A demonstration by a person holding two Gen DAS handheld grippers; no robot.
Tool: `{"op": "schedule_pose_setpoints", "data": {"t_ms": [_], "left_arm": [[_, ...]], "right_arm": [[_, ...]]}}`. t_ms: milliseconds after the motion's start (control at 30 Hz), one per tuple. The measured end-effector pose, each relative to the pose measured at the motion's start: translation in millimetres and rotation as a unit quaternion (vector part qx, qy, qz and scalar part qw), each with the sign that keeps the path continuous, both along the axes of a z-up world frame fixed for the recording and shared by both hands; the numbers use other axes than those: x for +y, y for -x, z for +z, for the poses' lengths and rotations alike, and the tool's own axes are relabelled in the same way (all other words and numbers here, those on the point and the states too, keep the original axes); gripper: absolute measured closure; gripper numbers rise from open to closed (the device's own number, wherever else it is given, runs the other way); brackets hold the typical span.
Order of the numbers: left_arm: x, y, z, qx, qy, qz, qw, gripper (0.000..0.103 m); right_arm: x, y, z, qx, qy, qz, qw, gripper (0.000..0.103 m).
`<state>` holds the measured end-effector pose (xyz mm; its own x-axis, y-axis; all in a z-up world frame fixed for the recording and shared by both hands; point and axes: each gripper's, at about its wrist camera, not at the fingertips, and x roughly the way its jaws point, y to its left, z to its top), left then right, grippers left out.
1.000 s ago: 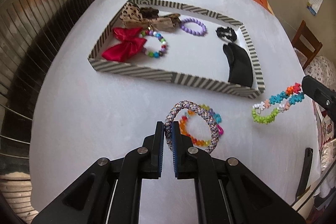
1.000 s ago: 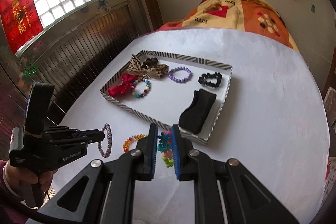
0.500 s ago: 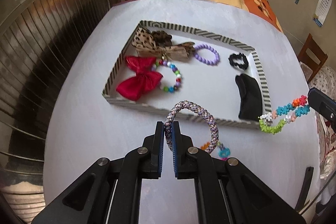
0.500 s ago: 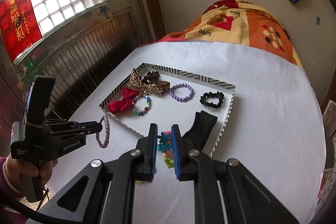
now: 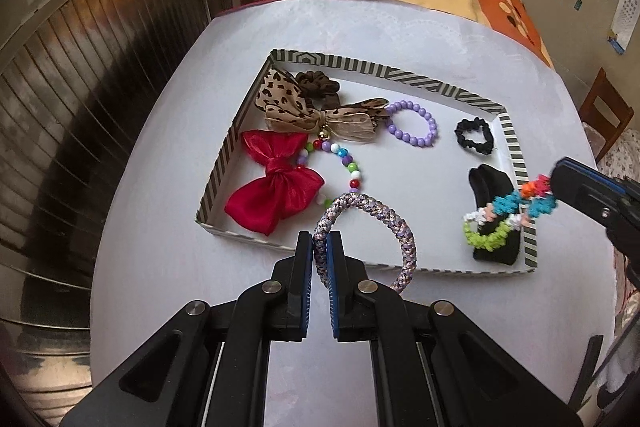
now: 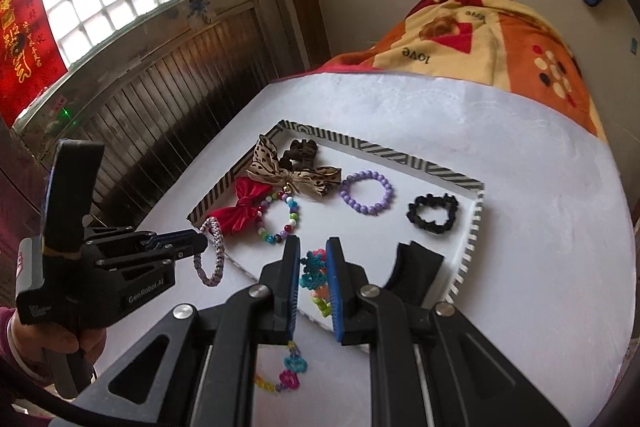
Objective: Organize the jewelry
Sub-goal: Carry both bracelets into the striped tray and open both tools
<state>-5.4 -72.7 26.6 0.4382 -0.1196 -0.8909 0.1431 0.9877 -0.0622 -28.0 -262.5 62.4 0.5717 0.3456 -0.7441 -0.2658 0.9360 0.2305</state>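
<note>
My left gripper [image 5: 320,247] is shut on a braided purple-grey bracelet [image 5: 384,215], which hangs over the near edge of the striped tray [image 5: 360,67]. In the right wrist view that gripper [image 6: 200,245] and its bracelet [image 6: 210,259] are at the tray's left near corner. My right gripper [image 6: 313,259] is shut on a multicoloured loom-band bracelet [image 6: 314,267] above the tray's [image 6: 380,149] near edge. In the left wrist view it [image 5: 560,179] holds this bracelet [image 5: 504,223] over a black holder [image 5: 492,219].
The tray holds a red bow [image 5: 276,187], a leopard bow [image 5: 304,107], a purple bead bracelet [image 5: 412,123], a colourful bead bracelet [image 5: 344,163] and a black scrunchie [image 5: 474,137]. Another colourful bracelet [image 6: 288,375] lies on the white table. A hand [image 6: 52,339] grips the left gripper's handle.
Both grippers have moved forward to the tray with their bracelets. The colourful bracelet on the table has dropped out of the left wrist view.
</note>
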Motion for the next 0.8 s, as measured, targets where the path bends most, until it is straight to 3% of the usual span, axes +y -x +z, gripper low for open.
{"op": "schedule_pose_setpoints", "data": {"t_ms": [267,500,800], "left_arm": [[-1,-20,-14,0.017,-0.006,0.005,0.9998,0.103],[-24,-35,-27,0.038,-0.003,-0.019,0.9991,0.103],[-57,-56,-54,0.083,0.0,-0.044,0.9955,0.103]], "right_arm": [[5,-51,-39,0.048,0.003,0.027,0.998,0.09],[-22,-92,-82,0.089,0.053,0.002,0.995,0.09],[-40,-117,-102,0.087,0.062,-0.019,0.994,0.09]]}}
